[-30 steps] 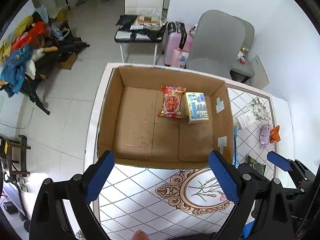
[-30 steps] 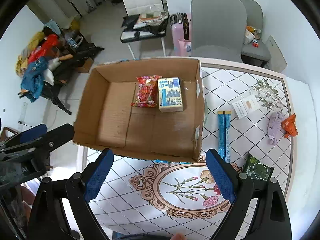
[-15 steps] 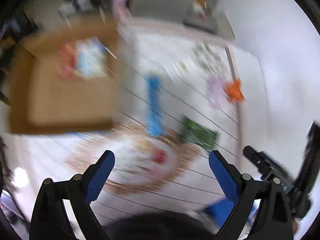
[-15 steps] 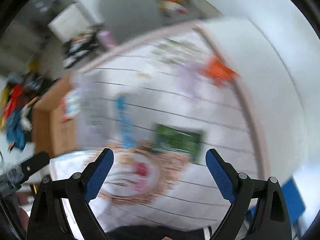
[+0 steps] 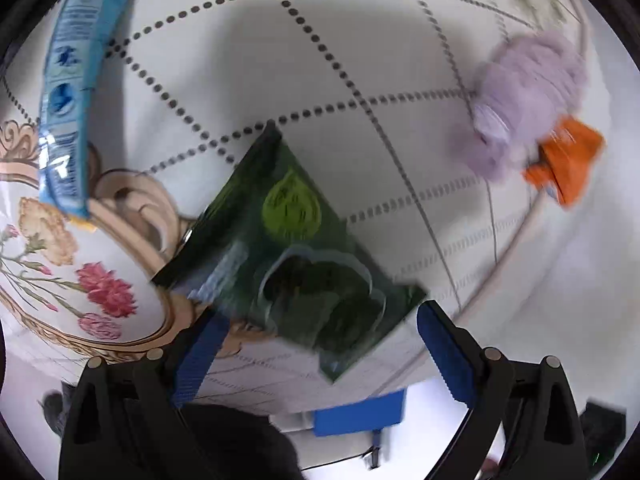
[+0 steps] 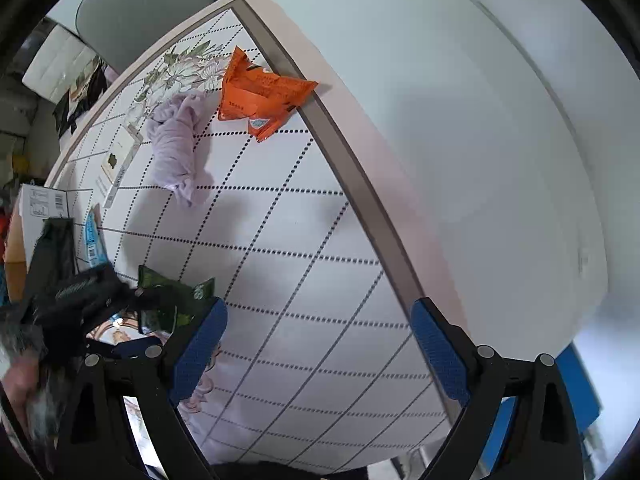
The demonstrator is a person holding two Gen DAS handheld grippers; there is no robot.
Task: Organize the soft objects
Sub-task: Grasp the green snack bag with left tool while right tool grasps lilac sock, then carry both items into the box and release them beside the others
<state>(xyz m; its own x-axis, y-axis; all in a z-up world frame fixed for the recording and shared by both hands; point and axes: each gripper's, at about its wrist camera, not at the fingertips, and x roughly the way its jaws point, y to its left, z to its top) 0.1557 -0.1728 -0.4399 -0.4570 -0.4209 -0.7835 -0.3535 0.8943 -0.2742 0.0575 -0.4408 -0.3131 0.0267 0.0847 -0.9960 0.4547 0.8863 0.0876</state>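
Note:
My left gripper (image 5: 320, 344) is open, low over the table, its blue pads either side of the near end of a dark green snack packet (image 5: 288, 248). A lilac cloth (image 5: 528, 96) and an orange packet (image 5: 564, 160) lie further right, and a long blue packet (image 5: 68, 92) lies at the left. My right gripper (image 6: 320, 344) is open and empty above bare tablecloth. In its view the lilac cloth (image 6: 176, 148) and orange packet (image 6: 260, 96) lie far ahead, and the green packet (image 6: 176, 300) sits at the left under the left gripper's black body.
The patterned tablecloth (image 6: 304, 248) ends at a brown table edge (image 6: 360, 184) beside a white wall. The cardboard box (image 6: 24, 232) stands at the far left. A flat white pack (image 6: 120, 164) lies beyond the lilac cloth. A grey chair (image 6: 140, 12) stands behind the table.
Both grippers swung right, away from the cardboard box. The left one dropped down close over the green packet. The right one moved toward the table's right edge.

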